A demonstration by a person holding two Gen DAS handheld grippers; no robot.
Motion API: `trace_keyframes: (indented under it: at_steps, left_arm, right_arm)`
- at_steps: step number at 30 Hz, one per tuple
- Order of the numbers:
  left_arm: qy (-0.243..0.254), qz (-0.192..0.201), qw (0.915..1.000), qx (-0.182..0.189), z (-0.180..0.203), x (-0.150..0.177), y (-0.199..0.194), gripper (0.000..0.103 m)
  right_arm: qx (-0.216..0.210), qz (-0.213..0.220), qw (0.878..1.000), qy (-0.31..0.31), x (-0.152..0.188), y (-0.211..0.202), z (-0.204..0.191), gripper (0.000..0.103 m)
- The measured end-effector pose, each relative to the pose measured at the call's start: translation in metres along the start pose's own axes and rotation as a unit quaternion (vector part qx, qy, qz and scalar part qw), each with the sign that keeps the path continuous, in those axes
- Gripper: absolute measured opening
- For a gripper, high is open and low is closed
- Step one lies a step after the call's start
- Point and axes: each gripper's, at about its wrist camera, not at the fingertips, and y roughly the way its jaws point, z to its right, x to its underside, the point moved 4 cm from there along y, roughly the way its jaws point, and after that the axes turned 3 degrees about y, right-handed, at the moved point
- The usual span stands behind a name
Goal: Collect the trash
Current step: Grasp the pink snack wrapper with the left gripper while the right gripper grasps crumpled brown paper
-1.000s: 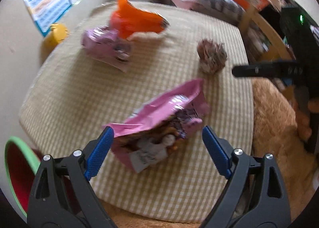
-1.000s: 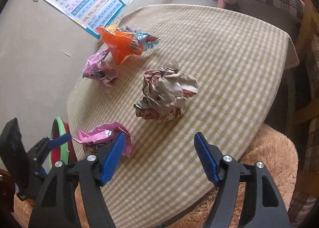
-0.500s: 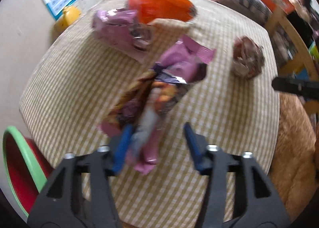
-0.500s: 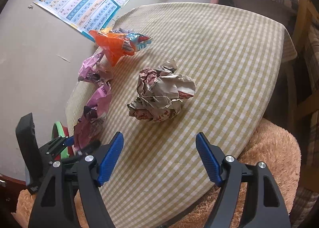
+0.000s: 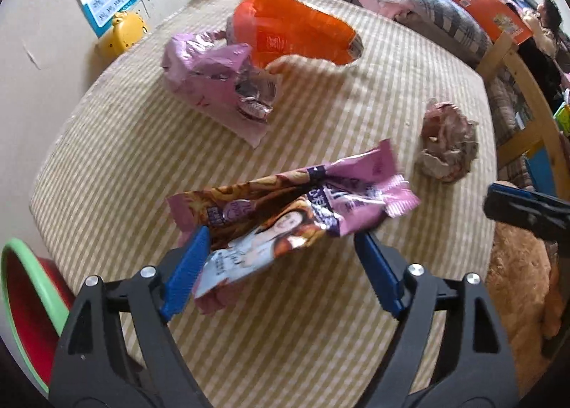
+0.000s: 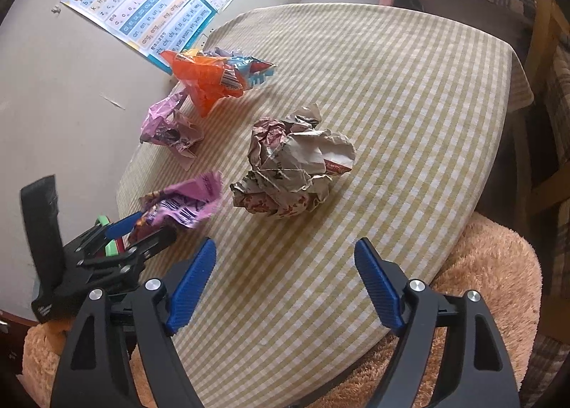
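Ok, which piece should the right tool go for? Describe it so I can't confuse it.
On the checked tablecloth, look straight ahead of the open right tool. The crumpled paper ball sits there alone, grey-brown and matte, unlike the glossy pink and orange wrappers nearer the wall.

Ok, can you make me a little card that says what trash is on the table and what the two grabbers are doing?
Table: checked cloth
Trash count: four pieces
Nearest piece: pink snack wrapper, between the fingers of the left hand-held gripper, not clamped
Middle piece: crumpled paper ball, ahead of the right hand-held gripper
Far pieces: orange bag and purple wrapper, touching
Left gripper: open
Right gripper: open, holding nothing
Bin: red with green rim, beside the table on the left
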Motion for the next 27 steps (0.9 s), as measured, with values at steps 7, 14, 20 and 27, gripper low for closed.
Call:
trace_keyframes:
  at_steps: [7,14,20,27]
  left_arm:
    - [0.041,-0.003,0.9981,-0.046,0.005,0.002,0.006,0.032]
    - [0.021,0.000,0.9990,-0.038,0.002,0.015,-0.016,0.020]
    - [-0.020,-0.027,0.9994,-0.010,-0.006,0.032,-0.029,0.020]
    - [-0.049,-0.012,0.9987,0.000,-0.012,0.033,-0.030,0.053]
  right_arm:
    - [0.002,-0.001,1.000,0.008,0.001,0.001,0.004,0.077]
    - [0.006,-0.006,1.000,0.010,0.003,0.005,0.004,0.077]
    - [0.004,-0.006,1.000,0.018,0.003,0.005,0.007,0.077]
    - [0.005,-0.001,1.000,0.020,0.002,0.003,0.008,0.077]
